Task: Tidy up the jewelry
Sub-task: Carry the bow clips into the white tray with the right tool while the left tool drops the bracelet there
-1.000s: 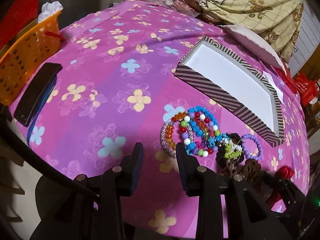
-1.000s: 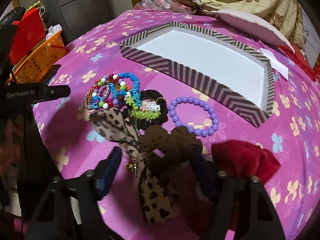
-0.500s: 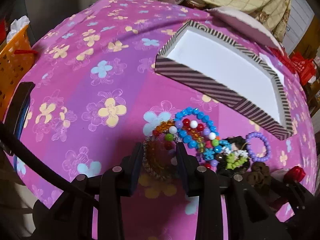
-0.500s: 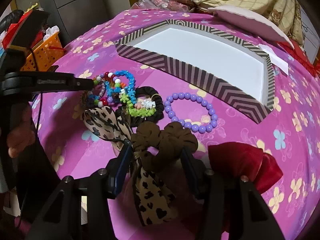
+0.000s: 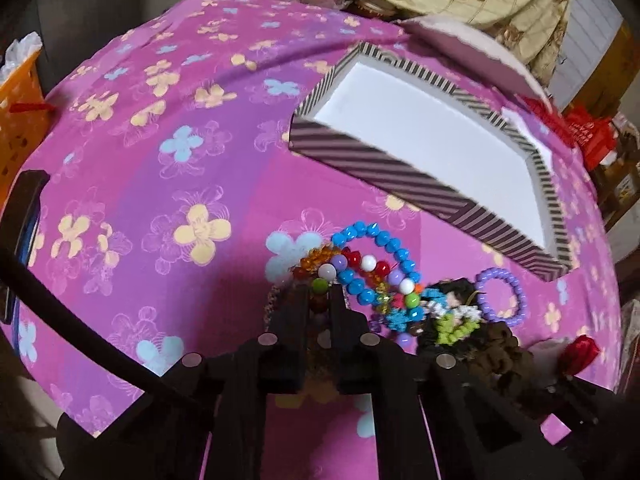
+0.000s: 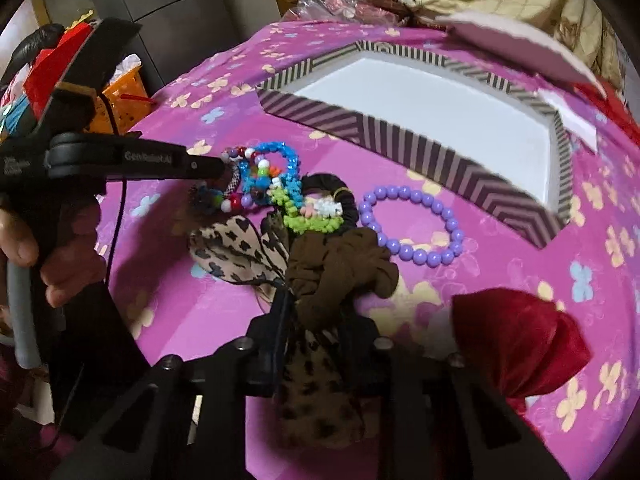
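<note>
In the left wrist view my left gripper (image 5: 318,296) has its jaws closing, and the pads pinch a multicoloured bead bracelet (image 5: 320,285) at the left end of the jewelry pile. A blue bead bracelet (image 5: 384,236) lies tangled against it. In the right wrist view my right gripper (image 6: 314,308) is closing too, pressed on a brown fabric bow (image 6: 340,264) with a leopard-print ribbon (image 6: 236,248). A purple bead bracelet (image 6: 412,256) lies loose beside the striped box (image 6: 400,136), whose white inside holds nothing. The left gripper (image 6: 218,168) shows there from the side.
A red velvet bow (image 6: 516,340) lies at the near right. A black scrunchie with green beads (image 6: 320,182) sits mid-pile. An orange basket (image 5: 20,120) and a dark flat case (image 5: 24,208) are at the table's left edge. The box lid (image 5: 472,52) rests behind the box.
My left gripper moved forward over the bead bracelets and its jaws came together on one. My right gripper's jaws narrowed onto the brown bow without moving away.
</note>
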Available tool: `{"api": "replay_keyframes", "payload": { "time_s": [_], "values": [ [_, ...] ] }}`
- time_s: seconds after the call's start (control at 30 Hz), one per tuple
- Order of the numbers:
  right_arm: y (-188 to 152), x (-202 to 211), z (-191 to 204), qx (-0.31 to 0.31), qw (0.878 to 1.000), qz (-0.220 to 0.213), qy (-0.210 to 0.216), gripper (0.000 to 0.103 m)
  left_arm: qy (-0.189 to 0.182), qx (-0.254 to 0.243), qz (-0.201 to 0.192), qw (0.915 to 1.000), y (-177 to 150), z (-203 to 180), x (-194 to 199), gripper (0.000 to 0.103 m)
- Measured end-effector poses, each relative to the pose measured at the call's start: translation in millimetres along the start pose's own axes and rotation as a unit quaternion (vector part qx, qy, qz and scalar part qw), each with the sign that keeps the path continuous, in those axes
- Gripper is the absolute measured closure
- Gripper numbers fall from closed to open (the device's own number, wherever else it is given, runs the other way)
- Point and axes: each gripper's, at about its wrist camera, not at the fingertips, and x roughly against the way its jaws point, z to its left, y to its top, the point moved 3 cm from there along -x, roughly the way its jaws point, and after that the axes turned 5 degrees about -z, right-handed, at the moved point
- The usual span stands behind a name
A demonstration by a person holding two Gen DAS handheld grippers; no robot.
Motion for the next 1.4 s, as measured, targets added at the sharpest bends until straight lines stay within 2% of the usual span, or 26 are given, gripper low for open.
{"api": "replay_keyframes", "payload": {
  "time_s": [0.17, 0.5, 0.77, 0.97, 1.13, 1.27, 1.4],
  "values": [
    [7.1, 13.0, -3.9, -0.014, 1.0, -0.015, 0.013, 0.088, -0.023, 0.004, -0.014, 0.9996, 8.0, -0.9, 21.4, 0.082],
    [21.6, 47.8, 0.5, -0.021, 0.998, -0.05, 0.045, 0.089, -0.035, 0.0, -0.059, 0.9976, 30.7, -9.0, 66.7, 0.082],
    [42.3, 67.3, -2.5, -0.02, 0.996, -0.074, 0.047, 0.089, -0.046, -0.001, -0.073, 0.9963, 53.1, -15.3, 83.9, 0.082],
    [66.9, 78.4, -24.2, -0.028, 0.995, -0.096, 0.022, 0.089, -0.035, -0.014, -0.076, 0.9964, 73.8, -29.6, 78.2, 0.082],
    [94.4, 75.2, -63.7, -0.056, 0.993, -0.105, -0.012, 0.089, -0.022, -0.018, -0.071, 0.9971, 100.6, -40.3, 58.7, 0.082],
    [112.5, 56.1, -100.5, -0.088, 0.991, -0.097, -0.028, 0.089, -0.013, -0.02, -0.064, 0.9977, 121.4, -49.0, 36.7, 0.082],
    [118.9, 27.3, -128.1, -0.109, 0.991, -0.065, -0.029, 0.089, -0.002, -0.018, -0.052, 0.9985, 137.7, -56.0, 6.1, 0.082]
  ]
}}
